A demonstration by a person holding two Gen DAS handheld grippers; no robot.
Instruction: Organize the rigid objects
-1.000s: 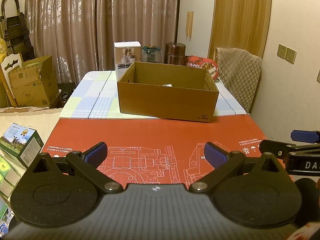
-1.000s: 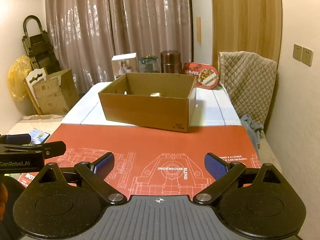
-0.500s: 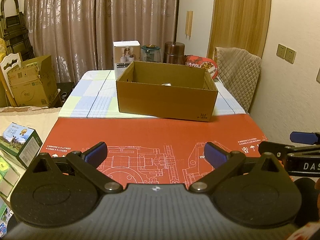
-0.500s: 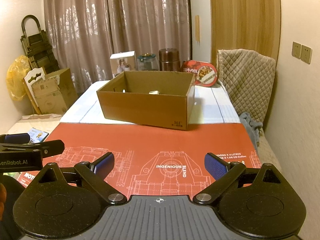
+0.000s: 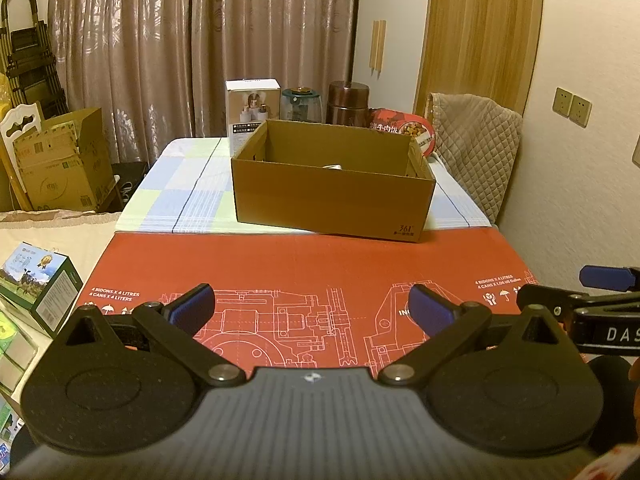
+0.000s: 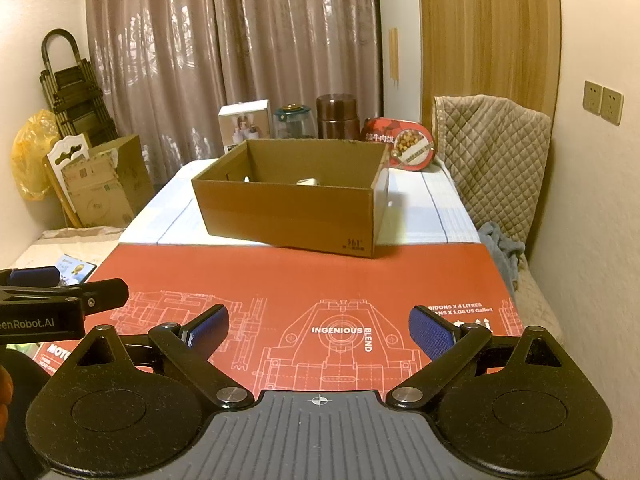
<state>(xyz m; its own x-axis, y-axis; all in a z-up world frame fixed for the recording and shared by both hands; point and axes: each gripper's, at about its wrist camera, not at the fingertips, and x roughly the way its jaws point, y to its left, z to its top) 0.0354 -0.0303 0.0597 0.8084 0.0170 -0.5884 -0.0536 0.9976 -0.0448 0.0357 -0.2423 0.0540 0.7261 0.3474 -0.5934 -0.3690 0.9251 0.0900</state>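
An open brown cardboard box (image 5: 332, 200) (image 6: 288, 212) stands at the far edge of a red printed cardboard sheet (image 5: 304, 264) (image 6: 304, 280). A small white object (image 6: 307, 181) lies inside the box, mostly hidden by its wall. Behind the box stand a white carton (image 5: 252, 106), a glass jar with a green lid (image 5: 301, 104), a brown canister (image 5: 347, 103) and a red food tub (image 6: 404, 143). My left gripper (image 5: 311, 312) hovers open over the near part of the red sheet, holding nothing. My right gripper (image 6: 318, 330) is open beside it, also holding nothing.
A checked cloth (image 5: 180, 192) covers the table beyond the sheet. A quilted chair back (image 6: 496, 152) stands at the right by the wall. Cardboard boxes (image 5: 60, 164) lean at the left, and a printed green box (image 5: 38, 284) sits at the near left.
Both views have shifted only slightly; the box sits a little lower and nearer in the right wrist view. Both grippers stay open.
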